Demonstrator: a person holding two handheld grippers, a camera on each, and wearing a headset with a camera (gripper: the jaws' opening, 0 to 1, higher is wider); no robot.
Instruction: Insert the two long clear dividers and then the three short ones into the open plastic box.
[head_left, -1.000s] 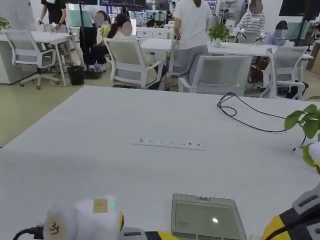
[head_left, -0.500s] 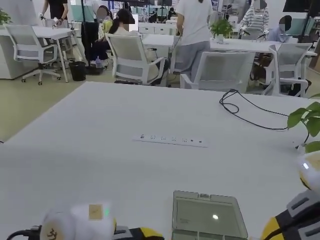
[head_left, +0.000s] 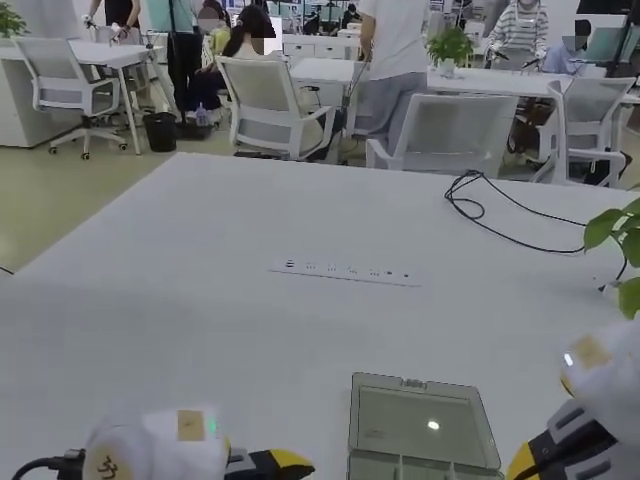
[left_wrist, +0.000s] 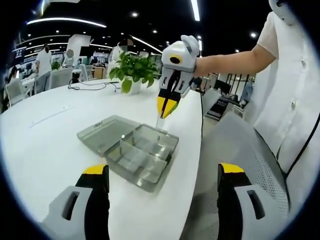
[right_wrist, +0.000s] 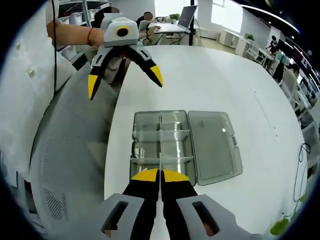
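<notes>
The white counter (head_left: 200, 300) carries the box (left_wrist: 131, 176) and a cable (head_left: 500, 215); chairs (head_left: 270, 110) stand beyond. My left tongs (right_wrist: 125, 82) gape empty; my right tongs (right_wrist: 160, 172) pinch a divider (left_wrist: 160, 122).

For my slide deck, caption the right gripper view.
Right gripper shut on a clear divider at the open plastic box; left gripper open beyond it.

A flush power strip (head_left: 345, 271) sits mid-table (head_left: 180, 300) in a busy open office. Behind and right of the strip, a black cable (head_left: 500, 215) loops across the white top, with a leafy plant (head_left: 622, 235) farther right. Beyond the strip stand mesh chairs (head_left: 445, 135) (white, like the desks), a black bin (head_left: 160, 130) to the far left, and a standing person (head_left: 395, 50).
</notes>
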